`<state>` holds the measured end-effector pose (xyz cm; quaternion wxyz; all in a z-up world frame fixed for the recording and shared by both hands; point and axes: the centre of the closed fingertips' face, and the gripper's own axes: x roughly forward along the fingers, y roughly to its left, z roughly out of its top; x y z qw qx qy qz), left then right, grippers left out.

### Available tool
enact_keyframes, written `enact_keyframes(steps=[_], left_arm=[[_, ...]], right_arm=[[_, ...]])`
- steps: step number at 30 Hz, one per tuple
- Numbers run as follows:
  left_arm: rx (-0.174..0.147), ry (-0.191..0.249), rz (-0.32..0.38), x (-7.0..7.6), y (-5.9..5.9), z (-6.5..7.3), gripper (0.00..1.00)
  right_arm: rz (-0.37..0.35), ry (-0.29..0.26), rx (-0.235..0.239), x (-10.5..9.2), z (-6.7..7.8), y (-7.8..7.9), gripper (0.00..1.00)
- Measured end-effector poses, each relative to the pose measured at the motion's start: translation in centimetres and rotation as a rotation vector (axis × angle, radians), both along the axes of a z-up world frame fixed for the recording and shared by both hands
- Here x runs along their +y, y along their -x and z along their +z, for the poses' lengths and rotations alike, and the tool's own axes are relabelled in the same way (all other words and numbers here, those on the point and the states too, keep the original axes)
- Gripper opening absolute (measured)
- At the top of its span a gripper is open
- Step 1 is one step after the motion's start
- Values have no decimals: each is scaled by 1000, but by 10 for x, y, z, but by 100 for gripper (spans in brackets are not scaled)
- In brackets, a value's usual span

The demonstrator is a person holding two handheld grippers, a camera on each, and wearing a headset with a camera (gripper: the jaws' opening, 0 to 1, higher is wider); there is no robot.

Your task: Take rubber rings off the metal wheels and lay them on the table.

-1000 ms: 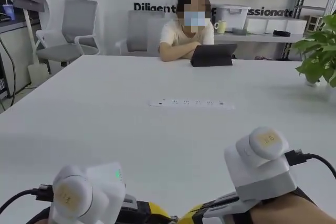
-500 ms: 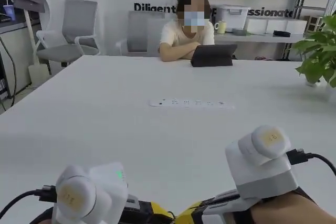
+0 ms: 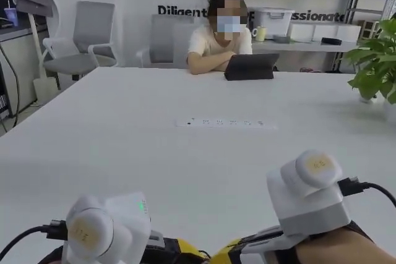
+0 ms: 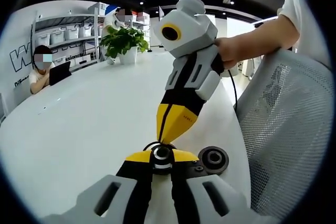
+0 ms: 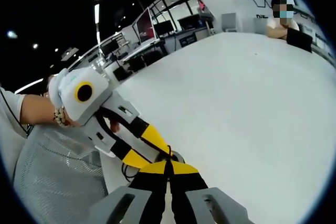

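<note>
A small metal wheel (image 4: pixel 161 153) with a black rubber ring sits at the table's near edge, and my left gripper (image 4: pixel 161 159) is shut on it. My right gripper (image 4: pixel 167 138) comes down from above with its yellow tips pinched together on the rubber ring (image 4: pixel 150 146) at the wheel's rim. A second metal wheel (image 4: pixel 212 158) lies loose on the table just beside them. In the right gripper view my right gripper (image 5: pixel 168 167) meets the left gripper (image 5: pixel 160 148) tip to tip. In the head view the left gripper (image 3: pixel 185 254) and right gripper (image 3: pixel 226 253) touch at the bottom edge.
A white power strip (image 3: pixel 226 123) lies mid-table. A person sits at the far side behind a dark tablet (image 3: pixel 250 66). A potted plant (image 3: pixel 377 60) stands at the far right. A mesh chair back (image 4: pixel 289 129) is close behind the near table edge.
The left gripper's body has sunk slightly in the head view; both grippers stay tip to tip at the near edge.
</note>
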<state>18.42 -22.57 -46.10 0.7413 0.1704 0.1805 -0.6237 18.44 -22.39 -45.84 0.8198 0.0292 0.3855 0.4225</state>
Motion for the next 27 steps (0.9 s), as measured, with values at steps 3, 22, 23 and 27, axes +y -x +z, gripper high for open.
enact_keyframes(steps=[3, 22, 23, 27], left_arm=[[0, -6, 2, 0, 0, 0, 7], [-9, -44, -49, 0, 6, 12, 15], [-9, -35, -54, -1, 7, 15, 16], [-5, -12, -58, -3, 9, 25, 19]], right_arm=[[-3, 6, 0, -1, -1, 0, 0], [-6, 14, 18, -5, -4, 2, 0], [-6, 12, 20, -5, -4, 3, 0], [-8, 7, 24, -6, -4, 3, 0]])
